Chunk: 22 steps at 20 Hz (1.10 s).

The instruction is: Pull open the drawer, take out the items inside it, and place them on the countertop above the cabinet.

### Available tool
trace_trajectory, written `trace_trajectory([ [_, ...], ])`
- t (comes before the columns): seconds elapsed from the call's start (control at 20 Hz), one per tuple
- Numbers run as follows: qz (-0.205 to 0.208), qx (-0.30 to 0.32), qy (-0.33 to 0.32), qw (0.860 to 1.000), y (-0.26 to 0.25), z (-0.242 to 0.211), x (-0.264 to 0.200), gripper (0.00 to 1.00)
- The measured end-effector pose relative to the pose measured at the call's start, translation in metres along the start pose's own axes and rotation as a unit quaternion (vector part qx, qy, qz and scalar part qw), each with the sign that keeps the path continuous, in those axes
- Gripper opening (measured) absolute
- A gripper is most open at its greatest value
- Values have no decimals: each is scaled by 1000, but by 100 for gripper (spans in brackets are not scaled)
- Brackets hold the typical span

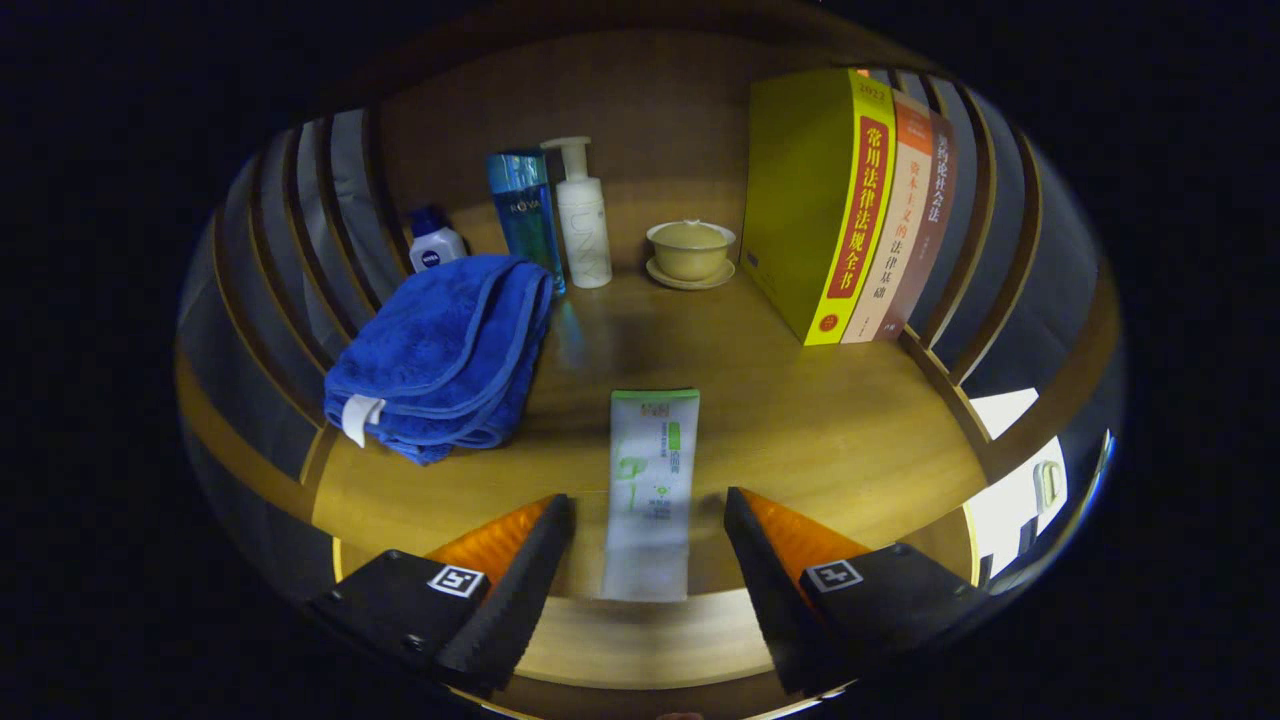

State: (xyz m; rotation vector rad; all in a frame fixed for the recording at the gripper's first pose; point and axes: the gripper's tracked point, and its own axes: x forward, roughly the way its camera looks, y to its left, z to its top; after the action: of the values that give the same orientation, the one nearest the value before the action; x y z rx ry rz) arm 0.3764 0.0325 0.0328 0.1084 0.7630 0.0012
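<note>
1. Tube point(652, 490): white-green, lies flat on the table between the spread jaws of the gripper point(648, 560), touching neither.
2. Handling: likely light, soft, slippery; grip across its flat middle.
3. Surroundings: blue towel point(445, 355) left; books point(850, 200) beyond.

On the honey-brown wooden countertop point(800, 420), a white tube point(650, 490) with green cap and green print lies near the front edge. The folded towel point(445, 355) is royal blue. Toward the back stand a translucent blue bottle point(525, 215), a white pump bottle point(583, 225), a beige lidded cup point(690, 250) and a yellow book point(815, 200) with a red spine panel.
</note>
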Motion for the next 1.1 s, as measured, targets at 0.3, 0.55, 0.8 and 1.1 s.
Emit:
trace_trajectory([
  [0.3,74,-4,-139,988,28,21,-96,99],
  [0.55,97,-18,-205,974,31,-6,-150,98],
  [0.8,93,-29,-263,960,26,-40,-187,98],
  [1.1,87,-29,-346,934,-17,-151,-223,98],
])
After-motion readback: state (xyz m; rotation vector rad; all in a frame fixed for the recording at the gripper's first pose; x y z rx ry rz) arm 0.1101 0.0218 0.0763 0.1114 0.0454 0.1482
